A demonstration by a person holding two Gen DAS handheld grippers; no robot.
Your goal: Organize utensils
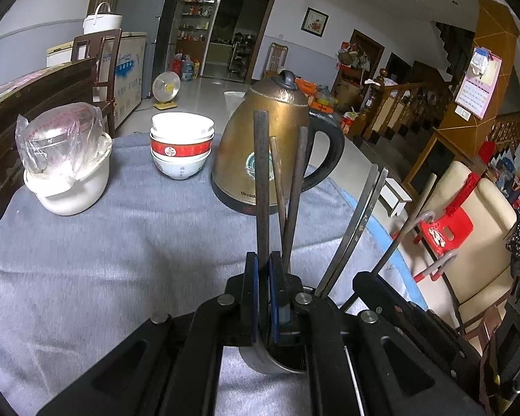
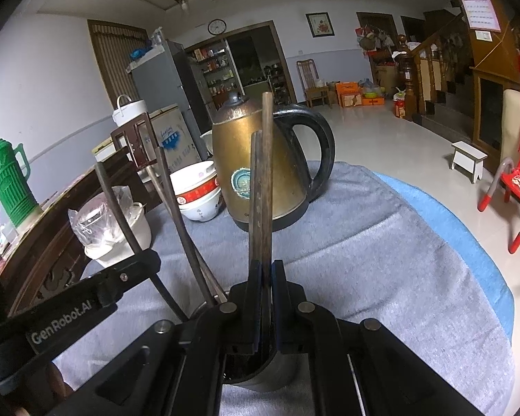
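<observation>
So both tongs are clamped down right over a metal cup that sits on the grey cloth covering the worktop. The left tongs are pinched tight on one dark chopstick that stands nearly upright out of the cup. The right tongs are squeezed shut on a pair of dark chopsticks, also standing up from the cup.

A few more chopsticks lean loose in the cup just behind the left one, and in the left view the right tongs' pair tilts off to the right.

Behind all that there's a brass-coloured electric kettle with a black handle, a stack of bowls with a red band to its left, and a white pot with a plastic-wrapped glass lid on top, further left. All three sit well apart from the cup.
</observation>
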